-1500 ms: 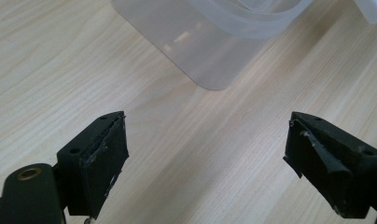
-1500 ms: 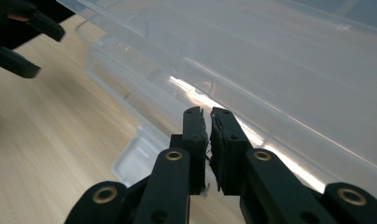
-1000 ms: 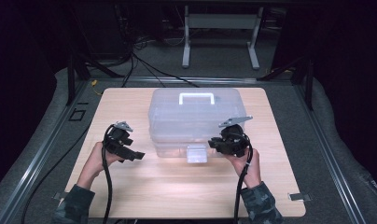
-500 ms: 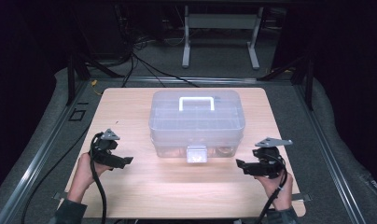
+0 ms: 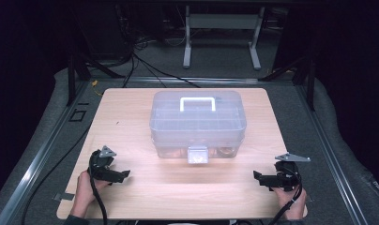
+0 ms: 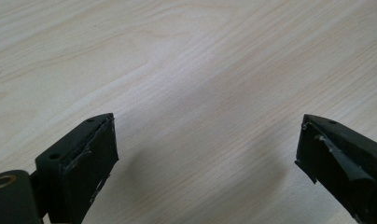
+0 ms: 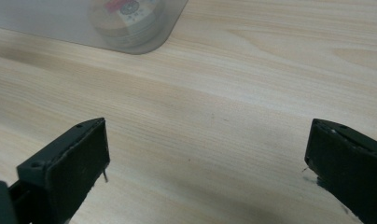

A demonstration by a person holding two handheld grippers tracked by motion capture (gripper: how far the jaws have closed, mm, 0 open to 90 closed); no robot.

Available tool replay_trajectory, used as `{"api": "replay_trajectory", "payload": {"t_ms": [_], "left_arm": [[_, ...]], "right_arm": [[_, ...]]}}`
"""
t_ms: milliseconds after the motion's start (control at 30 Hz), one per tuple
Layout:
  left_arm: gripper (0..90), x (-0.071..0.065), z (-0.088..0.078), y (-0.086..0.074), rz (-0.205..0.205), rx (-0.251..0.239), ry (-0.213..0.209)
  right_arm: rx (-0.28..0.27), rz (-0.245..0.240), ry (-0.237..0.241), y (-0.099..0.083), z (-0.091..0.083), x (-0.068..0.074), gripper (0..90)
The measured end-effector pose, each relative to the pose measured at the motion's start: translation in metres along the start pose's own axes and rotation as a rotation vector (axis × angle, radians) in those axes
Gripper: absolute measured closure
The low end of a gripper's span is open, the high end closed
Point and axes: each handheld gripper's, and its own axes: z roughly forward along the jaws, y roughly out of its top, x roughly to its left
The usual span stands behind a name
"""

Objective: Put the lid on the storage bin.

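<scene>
A clear plastic box (image 5: 197, 124) with a white handle (image 5: 197, 103) and a front latch (image 5: 197, 154) stands shut in the middle of the wooden table (image 5: 126, 112). My left gripper (image 5: 123, 174) lies low near the front left corner, well clear of the box. Its jaws (image 6: 207, 140) have just been opening and stand wide over bare wood, nothing between them. My right gripper (image 5: 258, 176) sits near the front right corner. Its jaws (image 7: 207, 144) have also just been opening, with nothing between them. A corner of the box (image 7: 60, 23) with a round item (image 7: 128, 11) inside lies ahead of the right gripper.
Bare wood lies between the box and the table's near edge. Grey matting (image 5: 337, 140) and metal rails surround the table. A metal stand (image 5: 220, 33) and cables (image 5: 145, 65) lie on the floor behind.
Both hands have drawn back from the front corners of the box, outward toward the table's near corners and lower. The right jaws have spread apart.
</scene>
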Motion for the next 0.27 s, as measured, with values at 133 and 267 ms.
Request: {"api": "replay_trajectory", "payload": {"t_ms": [133, 267], "left_arm": [[4.0, 0.001, 0.002, -0.004, -0.001, -0.014, 0.002], [3.6, 0.001, 0.004, -0.008, -0.004, -0.020, 0.007]], "right_arm": [[0.004, 0.000, -0.033, 0.000, 0.008, -0.001, 0.0], [0.017, -0.002, -0.048, -0.001, 0.016, -0.002, 0.0]]}}
